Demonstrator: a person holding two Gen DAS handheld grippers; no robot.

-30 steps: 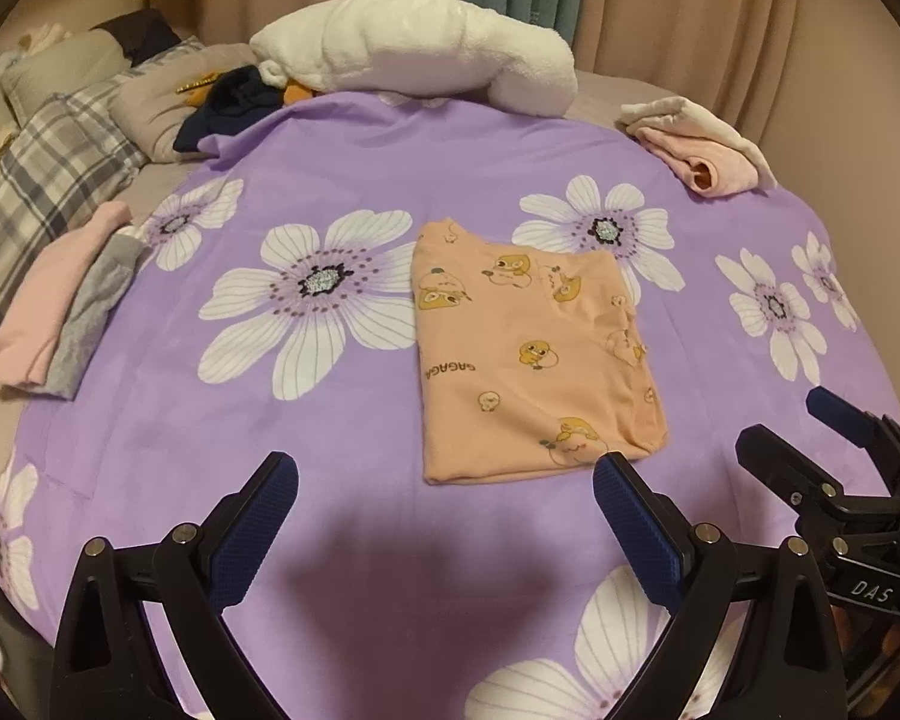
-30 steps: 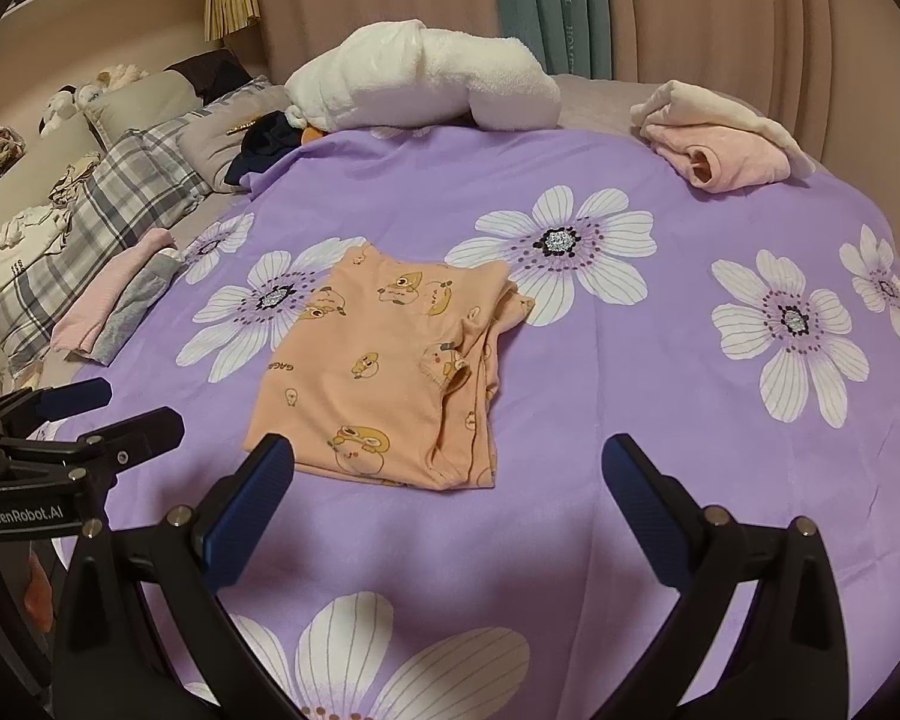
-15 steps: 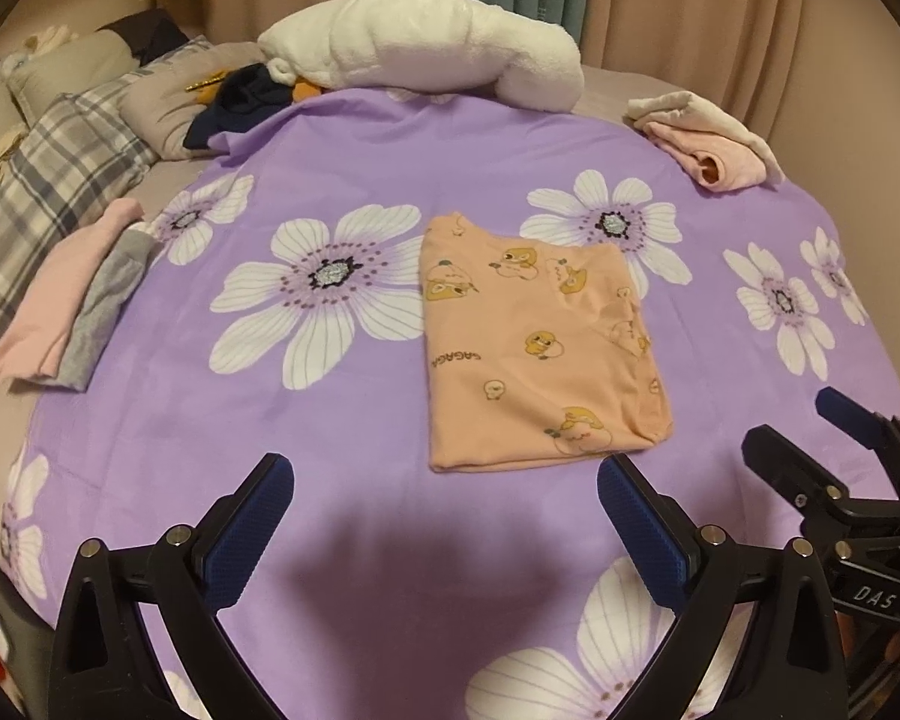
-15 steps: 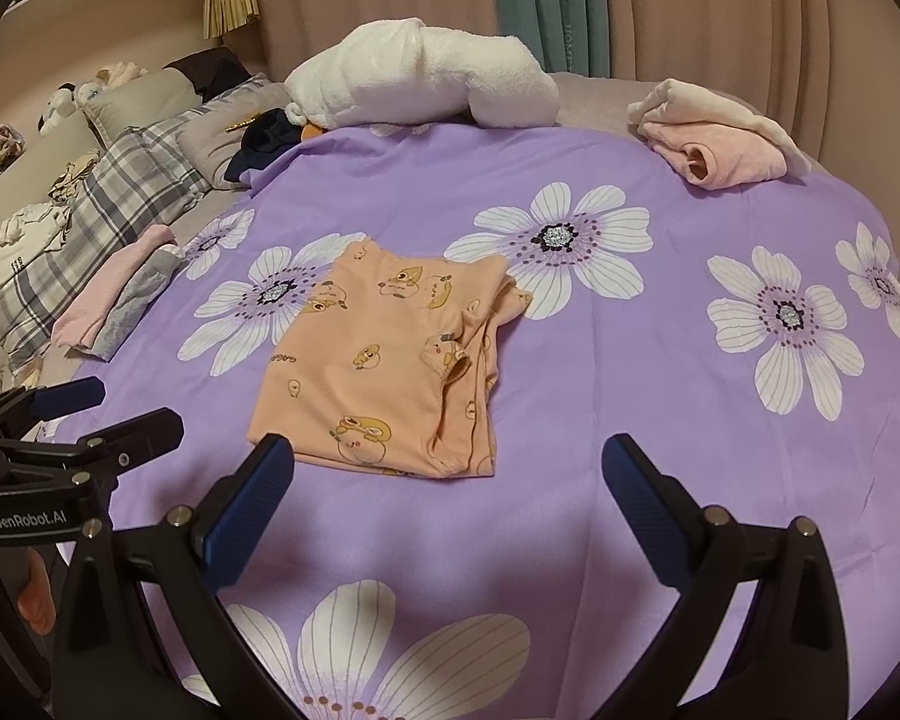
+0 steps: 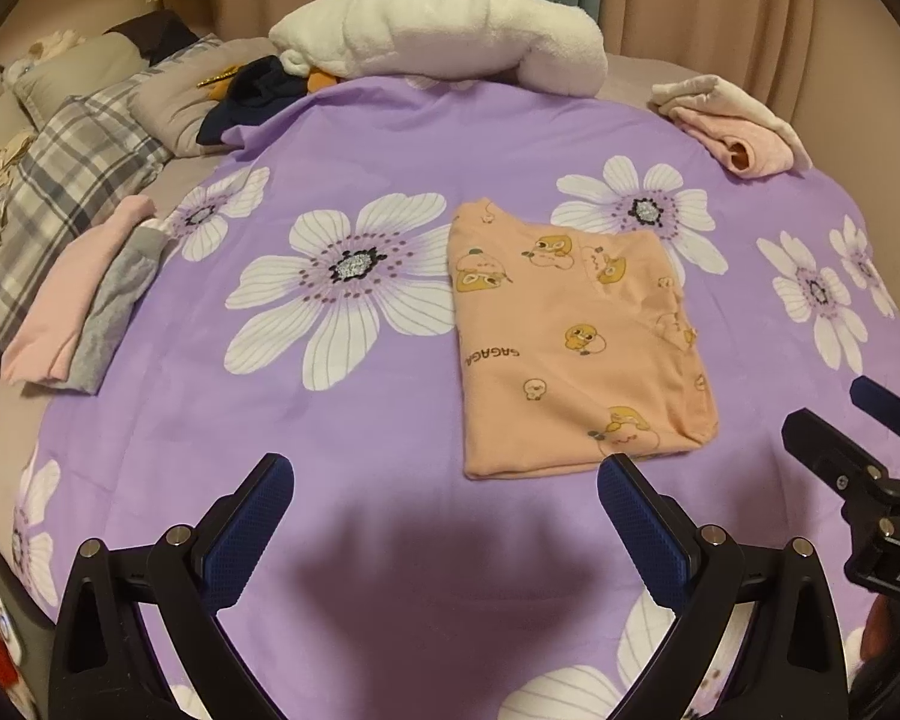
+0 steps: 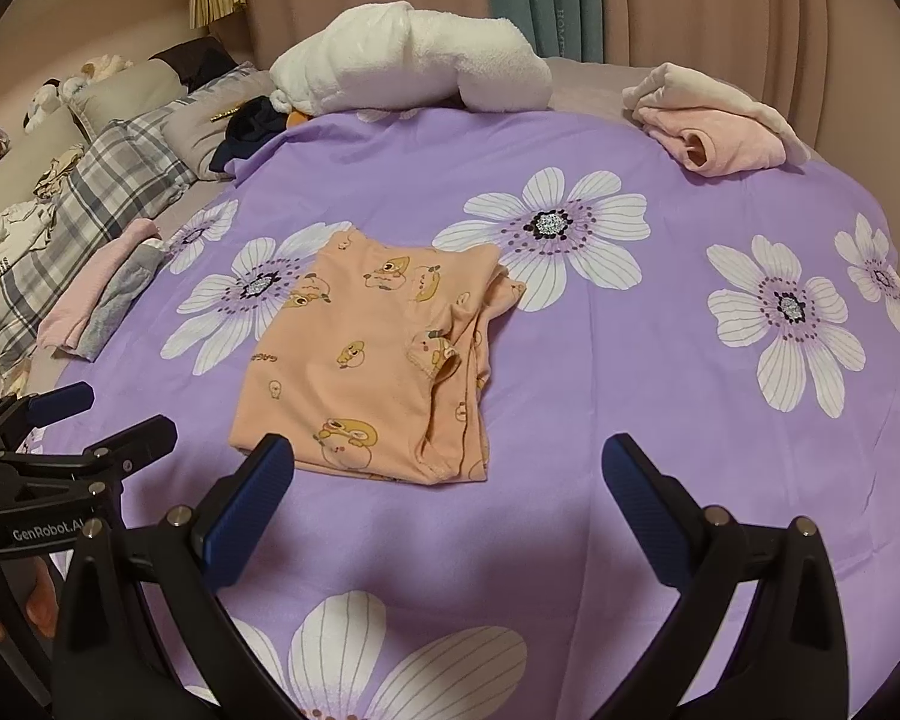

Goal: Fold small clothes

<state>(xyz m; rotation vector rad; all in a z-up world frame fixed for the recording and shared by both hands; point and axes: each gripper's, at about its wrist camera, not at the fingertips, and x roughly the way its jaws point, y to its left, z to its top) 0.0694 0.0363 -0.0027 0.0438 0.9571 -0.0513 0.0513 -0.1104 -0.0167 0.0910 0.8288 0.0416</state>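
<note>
A lilac bedsheet printed with big white daisies (image 5: 354,414) covers the bed and fills most of both views. Along its far edge lies a bulky white fleece blanket, loosely rolled (image 5: 450,36), and to the far left sit a grey plaid pillow (image 5: 60,180) and a crumpled navy garment (image 5: 252,96). A loose bundle of cream and pink clothes (image 6: 714,120) rests at the far right edge of the sheet. On the left edge, a folded pink garment (image 5: 72,294) lies touching a folded grey garment (image 5: 114,312).

Near the middle of the sheet lies the peach cotton top with yellow duck prints (image 5: 576,348), folded into a rough rectangle (the right wrist view shows its sleeve and hem layers stacked along the right side (image 6: 384,366)), flat and touched by neither tool.

The left gripper (image 5: 444,534) hangs above the near part of the sheet, its blue-padded fingers (image 5: 252,528) spread wide with nothing between them. The right gripper (image 6: 450,516) is likewise spread wide and empty, just short of the top's near edge.
</note>
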